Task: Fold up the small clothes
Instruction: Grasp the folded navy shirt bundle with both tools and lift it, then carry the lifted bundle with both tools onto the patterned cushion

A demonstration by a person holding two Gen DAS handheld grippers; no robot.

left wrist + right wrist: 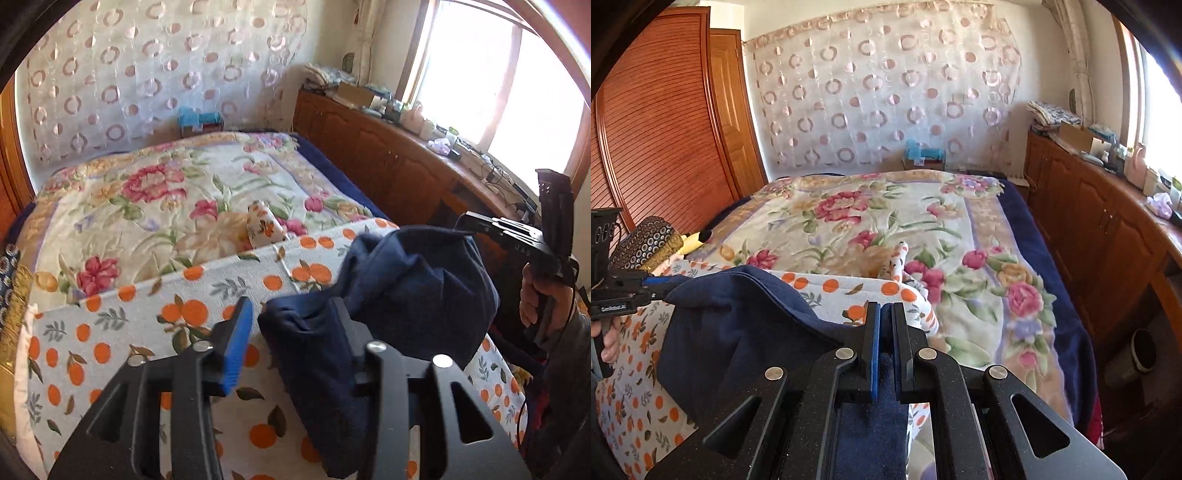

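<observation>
Two hand-held grippers (291,325) (884,347), one navy garment (402,291)

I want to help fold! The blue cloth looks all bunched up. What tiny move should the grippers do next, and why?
Probably lower the right gripper, shut on the navy cloth, toward the orange-print sheet. The left gripper stands open, the cloth draped over one finger, not pinched, so one corner hangs free and the cloth sags in a heap.
</observation>
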